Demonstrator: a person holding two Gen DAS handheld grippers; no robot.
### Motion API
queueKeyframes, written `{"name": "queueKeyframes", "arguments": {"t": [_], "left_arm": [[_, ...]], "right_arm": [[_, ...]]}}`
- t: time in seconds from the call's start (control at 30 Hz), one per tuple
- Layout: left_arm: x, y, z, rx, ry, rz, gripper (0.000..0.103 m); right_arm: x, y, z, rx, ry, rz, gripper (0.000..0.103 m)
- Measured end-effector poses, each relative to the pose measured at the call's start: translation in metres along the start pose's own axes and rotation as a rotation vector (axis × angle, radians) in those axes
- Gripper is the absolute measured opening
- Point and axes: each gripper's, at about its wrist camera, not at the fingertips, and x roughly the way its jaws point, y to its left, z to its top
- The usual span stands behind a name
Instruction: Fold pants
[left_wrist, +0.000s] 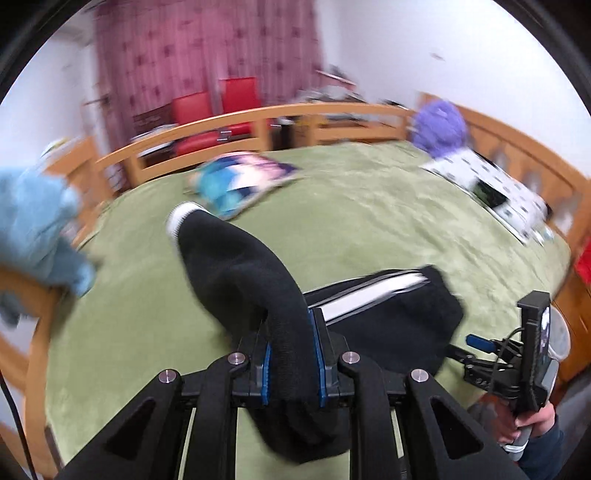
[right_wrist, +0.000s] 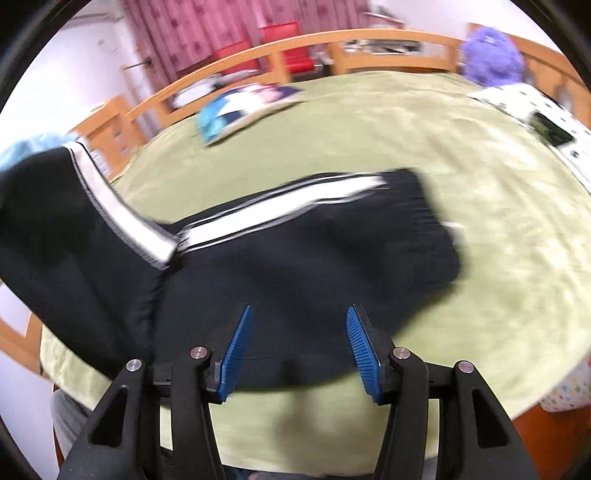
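The left claw (left_wrist: 291, 363) is shut tight on one end of the black pants (left_wrist: 388, 317) and holds that end up in the air. The rest of the pants lies flat on the green bed (left_wrist: 369, 206), with its long way running off to the right. So the lifted end likely needs to go that way, over the flat part. The right claw (right_wrist: 299, 345) is wide open and holds nothing, just above the near edge of the pants. The pants are dark and soft, with a white stripe (right_wrist: 280, 210) down the side
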Motion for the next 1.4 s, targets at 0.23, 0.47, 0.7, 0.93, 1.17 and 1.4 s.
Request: {"name": "queueKeyframes", "arguments": {"t": [0.23,0.47,0.7,0.93,1.17,1.4], "left_arm": [[0.047,-0.111,0.019,0.063,0.036,-0.348,0.029],[0.079,-0.072,-0.015,0.027,0.100,-0.190,0.037],[0.105,0.015,-0.068,-0.125,0.224,-0.071,0.038],[0.117,0.048,-0.102,-0.216,0.254,-0.074,0.038],[0.114,0.034,-0.105,-0.240,0.207,-0.240,0.051],[0.127,0.009,-0.132,-0.196,0.259,-0.282,0.051]], "right_arm": [[-0.030,-0.109,-0.008,0.166,0.003,-0.074,0.053],[-0.020,-0.128,0.006,0.261,-0.050,0.119,0.054],[0.058,-0.080,0.013,0.143,0.171,0.125,0.049],[0.019,-0.045,0.029,-0.022,0.034,0.150,0.013],[0.023,-0.101,0.035,0.058,0.012,-0.016,0.014],[0.018,-0.098,0.011,0.068,-0.015,-0.079,0.033]]}}
